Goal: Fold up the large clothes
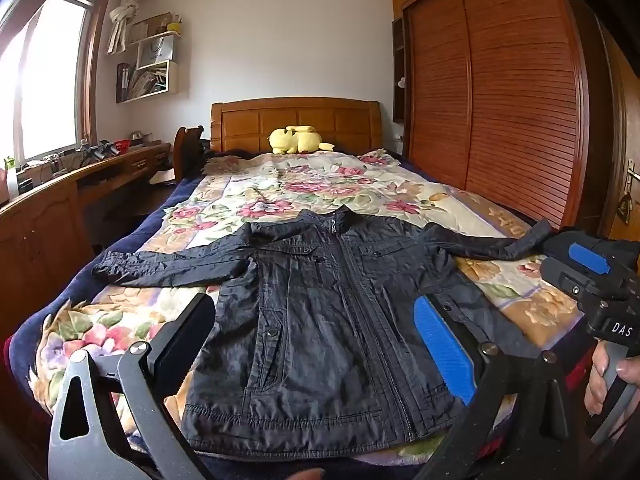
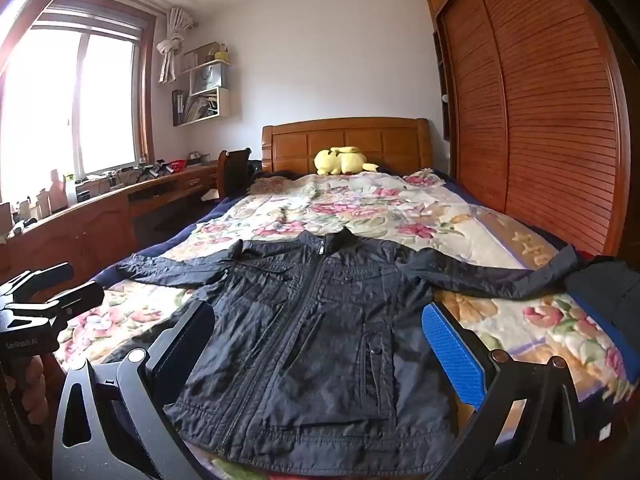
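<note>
Hovering wide open, empty: left tool (image 1: 316, 344), right tool (image 2: 320, 348).

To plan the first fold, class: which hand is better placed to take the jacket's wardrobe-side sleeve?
Probably right: the right gripper, jaws open, sits nearest that sleeve's cuff; the left gripper faces the hem.

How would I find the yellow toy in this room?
Look at the bed with the flowery blanket. Follow it to the far end, up to the wooden headboard. The toy lies there, bright yellow and plush, far beyond the dark jacket.
</note>
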Demonstrator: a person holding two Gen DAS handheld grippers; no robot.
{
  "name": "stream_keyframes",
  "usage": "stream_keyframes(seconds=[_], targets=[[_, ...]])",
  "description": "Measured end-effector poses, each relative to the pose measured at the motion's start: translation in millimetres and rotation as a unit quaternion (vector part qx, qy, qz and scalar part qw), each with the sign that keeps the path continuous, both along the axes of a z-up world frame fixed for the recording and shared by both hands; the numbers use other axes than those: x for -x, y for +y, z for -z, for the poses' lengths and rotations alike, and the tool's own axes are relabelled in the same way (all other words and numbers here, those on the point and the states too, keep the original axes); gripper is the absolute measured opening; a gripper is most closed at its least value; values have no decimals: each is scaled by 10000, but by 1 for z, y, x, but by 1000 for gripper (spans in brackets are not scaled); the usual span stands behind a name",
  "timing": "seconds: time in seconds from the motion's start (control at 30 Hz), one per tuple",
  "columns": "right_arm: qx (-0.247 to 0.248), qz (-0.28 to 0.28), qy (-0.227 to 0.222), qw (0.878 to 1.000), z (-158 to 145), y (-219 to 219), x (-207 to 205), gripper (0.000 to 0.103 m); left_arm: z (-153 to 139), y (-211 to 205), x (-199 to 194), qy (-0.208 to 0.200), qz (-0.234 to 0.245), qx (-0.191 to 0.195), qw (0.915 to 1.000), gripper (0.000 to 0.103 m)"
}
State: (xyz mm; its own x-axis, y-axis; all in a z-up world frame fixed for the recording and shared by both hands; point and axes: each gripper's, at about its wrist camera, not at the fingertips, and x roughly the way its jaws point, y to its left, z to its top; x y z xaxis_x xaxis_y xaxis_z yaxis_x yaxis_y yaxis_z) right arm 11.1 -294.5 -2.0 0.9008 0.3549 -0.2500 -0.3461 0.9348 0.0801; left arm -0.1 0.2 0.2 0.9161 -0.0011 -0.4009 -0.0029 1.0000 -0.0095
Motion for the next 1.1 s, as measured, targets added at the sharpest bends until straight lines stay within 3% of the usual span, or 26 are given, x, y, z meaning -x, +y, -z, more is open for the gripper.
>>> stream_keyframes(seconds=[1.1], targets=[[-8, -32, 5, 10000, -1, 1, 3, 103, -1, 7, 2, -28, -66, 114, 9999, 100]])
